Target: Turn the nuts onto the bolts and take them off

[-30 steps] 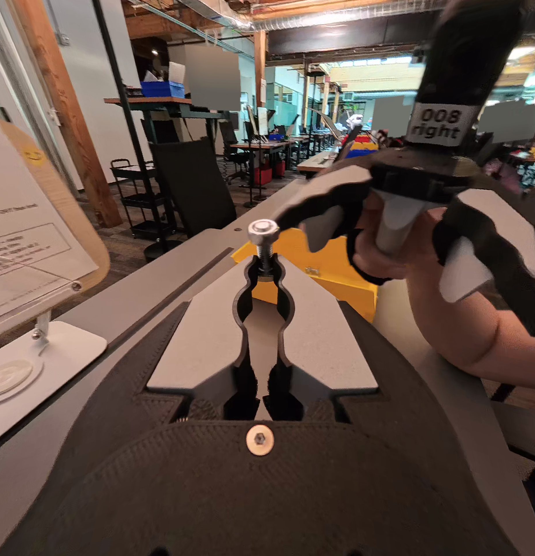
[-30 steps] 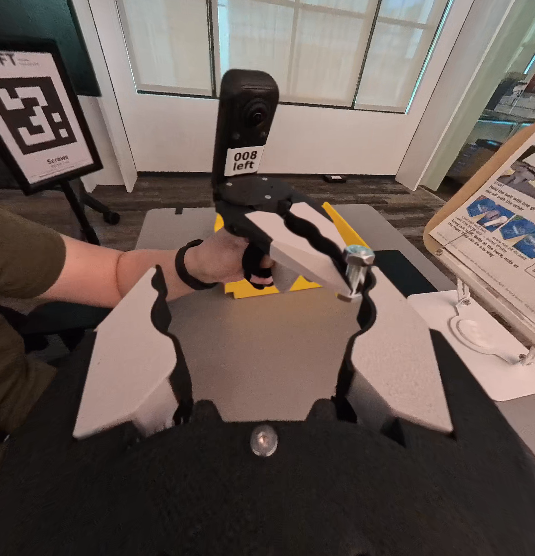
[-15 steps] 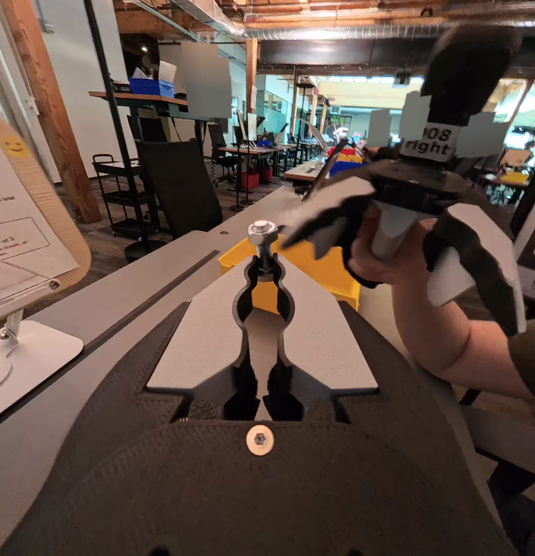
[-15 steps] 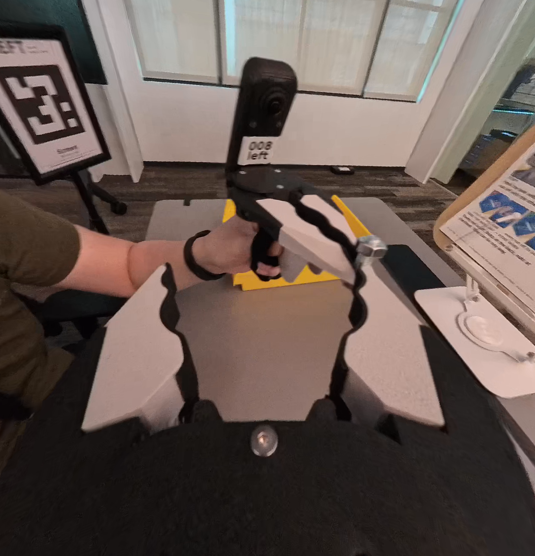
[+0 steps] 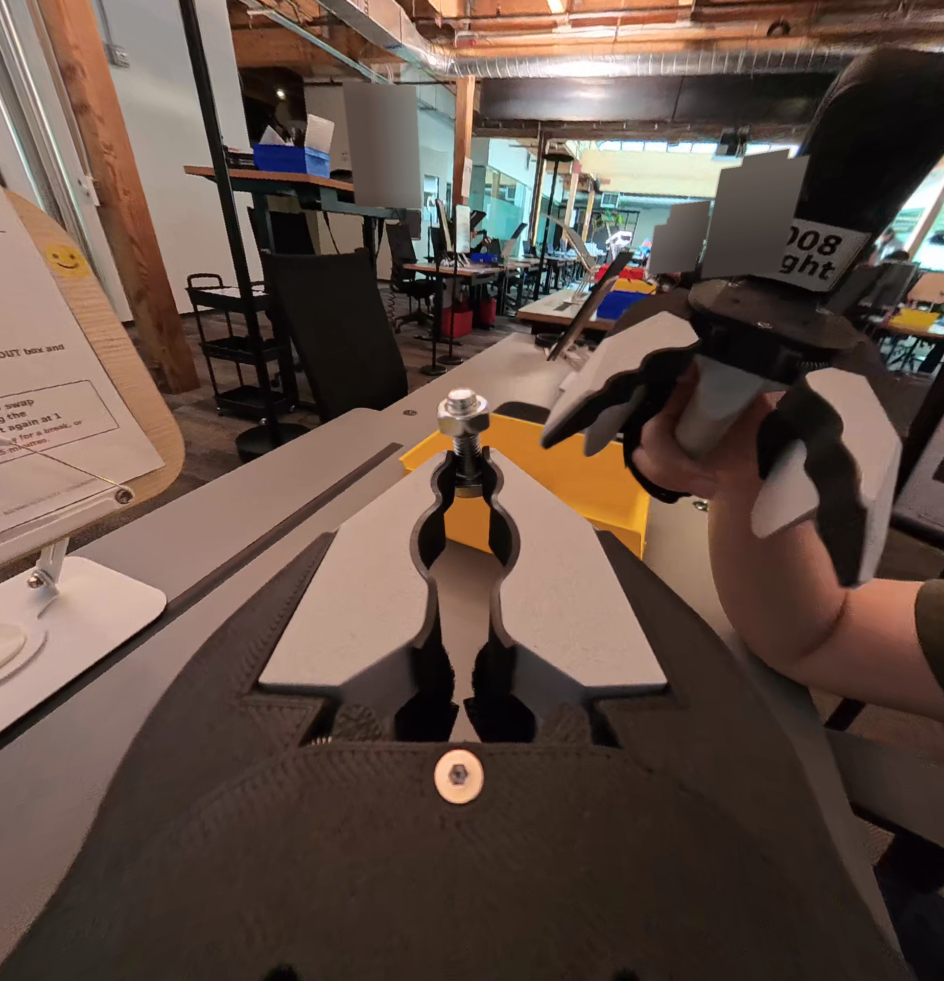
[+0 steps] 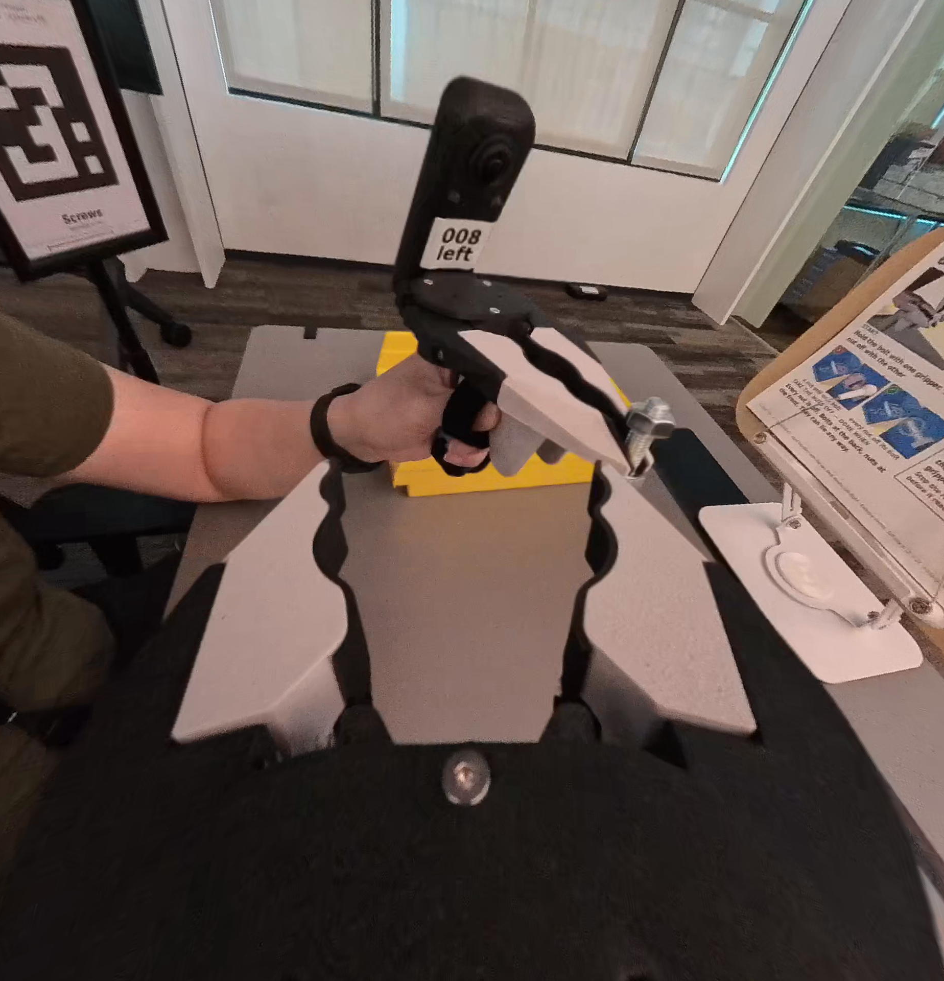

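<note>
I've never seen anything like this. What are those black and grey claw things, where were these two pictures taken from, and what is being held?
No robot here: a person holds a hand tool with two grey fingers in each hand, and each tool carries a camera looking along its own fingers. One picture comes from the left gripper, the other from the right gripper; each also shows the other tool farther off. The left gripper is shut on a bolt, which stands upright between its fingertips with a nut threaded near the top. The right gripper is open and holds nothing. On the grey table sit a yellow bin and an instruction sheet on a white stand. What lies inside the bin cannot be seen.
</note>
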{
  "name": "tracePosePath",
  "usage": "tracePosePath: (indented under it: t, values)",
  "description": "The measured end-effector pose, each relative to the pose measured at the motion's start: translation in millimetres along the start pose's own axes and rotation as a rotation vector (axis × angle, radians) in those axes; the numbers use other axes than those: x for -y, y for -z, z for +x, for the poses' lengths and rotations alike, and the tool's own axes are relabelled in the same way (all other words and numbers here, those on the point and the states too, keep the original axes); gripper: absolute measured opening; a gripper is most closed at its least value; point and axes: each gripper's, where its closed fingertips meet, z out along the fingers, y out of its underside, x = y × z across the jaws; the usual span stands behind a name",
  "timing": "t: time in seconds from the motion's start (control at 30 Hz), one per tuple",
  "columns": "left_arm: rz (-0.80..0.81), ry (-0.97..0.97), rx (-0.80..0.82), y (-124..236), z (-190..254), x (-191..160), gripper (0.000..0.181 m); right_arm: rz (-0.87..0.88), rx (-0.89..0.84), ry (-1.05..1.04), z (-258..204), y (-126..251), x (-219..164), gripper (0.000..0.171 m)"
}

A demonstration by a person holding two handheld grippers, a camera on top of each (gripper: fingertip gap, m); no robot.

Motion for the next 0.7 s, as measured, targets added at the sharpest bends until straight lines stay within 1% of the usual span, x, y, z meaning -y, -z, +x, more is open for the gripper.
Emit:
tracePosePath:
  t: [0.03, 0.1, 0.17, 0.23, 0.3, 0.33, 0.37, 0.4, 0.43, 0.47, 0.53, 0.6, 0.63, 0.7]
  values:
    - [0.008, 0.007, -0.003, 2, -1, 1, 0.007, 0.023, -0.016, -0.011, 2, 2, 4, 0.092]
    - [-0.007, 0.002, -0.019, 0, 3, 0, 0.007, 0.063, -0.087, -0.009, 15, 3, 9, 0.102]
    - [-0.032, -0.021, -0.052, -6, 15, -4, 0.007, 0.062, -0.125, -0.01, 25, -3, 5, 0.109]
    - [-0.048, -0.042, -0.06, -11, 22, -8, 0.007, 0.036, -0.105, -0.02, 24, -10, -2, 0.11]
    - [-0.039, -0.054, -0.035, -10, 18, -7, 0.007, 0.018, -0.085, -0.007, 20, -15, -4, 0.11]
    - [-0.022, -0.056, -0.007, -7, 12, -4, 0.007, 0.021, -0.102, 0.022, 20, -13, -1, 0.108]
    - [-0.005, -0.053, 0.027, -3, 2, -1, 0.007, 0.013, -0.092, 0.054, 16, -10, -1, 0.1]
    - [0.0, -0.044, 0.054, 1, -7, 1, 0.007, -0.001, -0.017, 0.075, 2, -7, -2, 0.078]
    - [-0.003, -0.03, 0.06, 5, -13, 1, 0.007, 0.013, 0.029, 0.063, -7, -4, 1, 0.078]
    - [-0.002, -0.015, 0.049, 7, -14, 2, 0.007, 0.039, 0.012, 0.044, -5, -1, 7, 0.078]
    - [0.011, 0.004, 0.019, 6, -10, 4, 0.007, 0.079, -0.088, 0.025, 14, 1, 12, 0.09]
    - [-0.008, -0.008, -0.025, 0, 2, 1, 0.007, 0.074, -0.172, 0.023, 33, -2, 7, 0.101]
    - [-0.023, -0.018, -0.04, -3, 8, -2, 0.007, 0.07, -0.185, 0.01, 38, -5, 4, 0.104]
    - [-0.04, -0.037, -0.045, -8, 14, -7, 0.007, 0.072, -0.133, -0.023, 33, -13, 0, 0.104]
